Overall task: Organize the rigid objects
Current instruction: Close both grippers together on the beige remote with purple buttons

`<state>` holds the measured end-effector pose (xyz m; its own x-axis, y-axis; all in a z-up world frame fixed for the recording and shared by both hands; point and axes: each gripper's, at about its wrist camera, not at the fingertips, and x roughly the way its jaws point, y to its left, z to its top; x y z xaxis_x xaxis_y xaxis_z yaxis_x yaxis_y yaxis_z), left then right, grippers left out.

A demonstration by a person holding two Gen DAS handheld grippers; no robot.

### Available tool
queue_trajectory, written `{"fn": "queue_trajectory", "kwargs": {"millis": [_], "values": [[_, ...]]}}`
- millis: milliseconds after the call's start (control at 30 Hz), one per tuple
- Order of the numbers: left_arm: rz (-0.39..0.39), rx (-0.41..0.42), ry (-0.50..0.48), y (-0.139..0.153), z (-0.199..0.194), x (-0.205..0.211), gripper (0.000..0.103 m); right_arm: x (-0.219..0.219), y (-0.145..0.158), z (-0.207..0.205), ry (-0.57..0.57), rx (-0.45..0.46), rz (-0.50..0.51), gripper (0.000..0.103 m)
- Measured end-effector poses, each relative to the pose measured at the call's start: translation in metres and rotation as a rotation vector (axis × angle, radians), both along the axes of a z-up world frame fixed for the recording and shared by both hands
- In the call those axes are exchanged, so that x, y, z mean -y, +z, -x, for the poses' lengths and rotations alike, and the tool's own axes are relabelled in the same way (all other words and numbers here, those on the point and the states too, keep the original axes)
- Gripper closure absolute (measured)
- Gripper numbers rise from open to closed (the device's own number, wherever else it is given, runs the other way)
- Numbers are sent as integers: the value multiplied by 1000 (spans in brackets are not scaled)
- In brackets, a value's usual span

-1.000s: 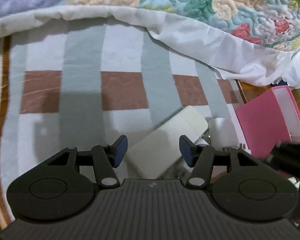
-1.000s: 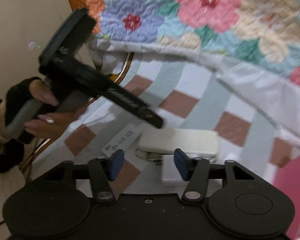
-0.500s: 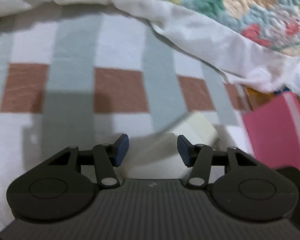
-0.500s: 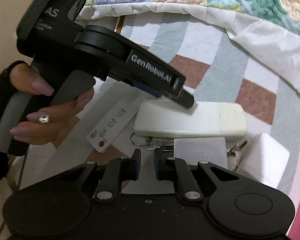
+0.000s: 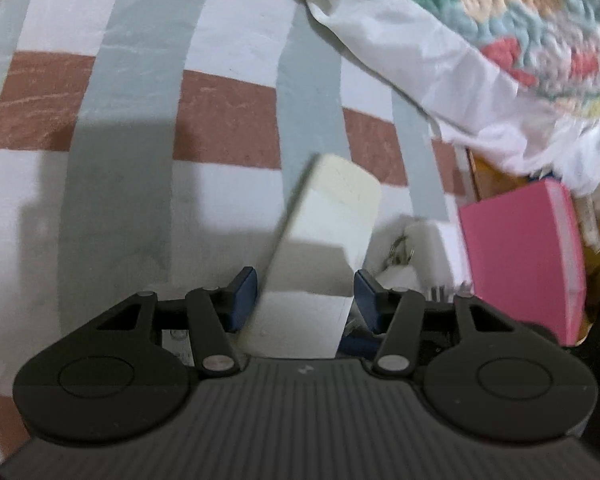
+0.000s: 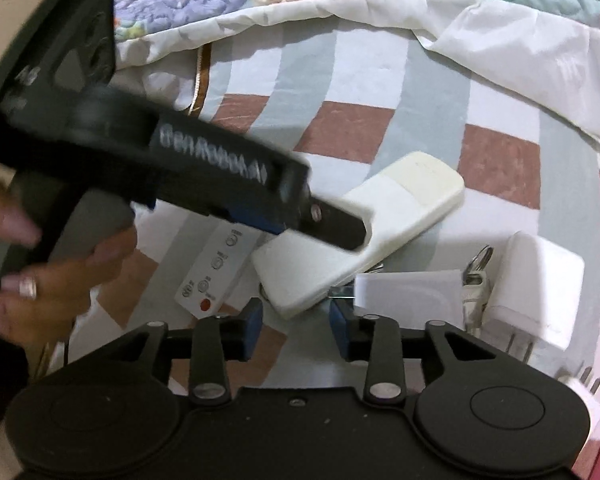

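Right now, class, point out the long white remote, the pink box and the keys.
long white remote [image 6: 384, 232]: right wrist view, middle of its body.
pink box [image 5: 516, 264]: left wrist view, its broad pink face.
keys [image 6: 476, 270]: right wrist view, the metal ring.

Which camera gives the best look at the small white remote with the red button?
The right wrist view: the small white remote lies on the checked sheet, buttons visible, partly under the left gripper. The left wrist view does not show it.
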<state>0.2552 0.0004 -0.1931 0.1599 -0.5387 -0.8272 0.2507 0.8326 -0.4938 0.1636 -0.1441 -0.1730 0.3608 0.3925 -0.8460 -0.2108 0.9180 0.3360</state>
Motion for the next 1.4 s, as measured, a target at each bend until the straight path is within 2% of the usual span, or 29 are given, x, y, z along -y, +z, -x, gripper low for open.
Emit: {"fn": "queue_trajectory", "kwargs": {"millis": [100, 267, 367, 467, 633, 667, 700, 767, 833, 900, 967, 1067, 1133, 1167, 1200, 1267, 1333, 1367, 1400], "values": [[-30, 1, -26, 3, 8, 2, 52, -5, -3, 1, -10, 9, 10, 49], [-34, -71, -40, 2, 16, -1, 52, -13, -2, 9, -4, 44, 68, 47], [-55, -69, -35, 5, 25, -1, 52, -16, -2, 17, -10, 60, 58, 47], [-66, -71, -24, 9, 34, -3, 52, -23, 4, 33, 24, 113, 100, 50], [-20, -90, 7, 22, 50, -8, 54, -29, 25, 61, 84, 193, 188, 59], [15, -104, -2, 24, 54, -8, 63, -29, 28, 65, 107, 197, 195, 75], [47, -133, -28, 25, 59, -5, 63, -31, 32, 72, 139, 221, 224, 79], [26, -113, -45, 30, 68, 3, 63, -36, 38, 86, 216, 259, 300, 79], [30, -117, -48, 29, 75, 10, 62, -35, 40, 93, 218, 253, 335, 80], [53, -129, -33, 28, 80, 11, 63, -33, 42, 100, 226, 266, 364, 82], [102, -132, -3, 30, 86, 7, 63, -35, 44, 109, 256, 314, 437, 82], [145, -189, 34, 24, 91, -1, 61, -40, 47, 120, 327, 329, 488, 82], [71, -192, 60, 21, 96, -7, 55, -45, 44, 125, 376, 320, 477, 82], [-4, -158, 66, 22, 99, -9, 49, -46, 41, 127, 401, 311, 473, 82], [-44, -140, 59, 22, 102, -9, 47, -49, 38, 129, 421, 315, 468, 81], [-68, -154, 73, 20, 106, -14, 50, -50, 34, 129, 443, 289, 424, 80], [-129, -148, 103, 16, 108, -18, 54, -44, 35, 126, 431, 248, 325, 78], [-174, -138, 112, 15, 109, -19, 62, -40, 36, 124, 416, 239, 278, 70], [-215, -119, 121, 15, 110, -20, 62, -35, 37, 120, 397, 226, 247, 58]]}}
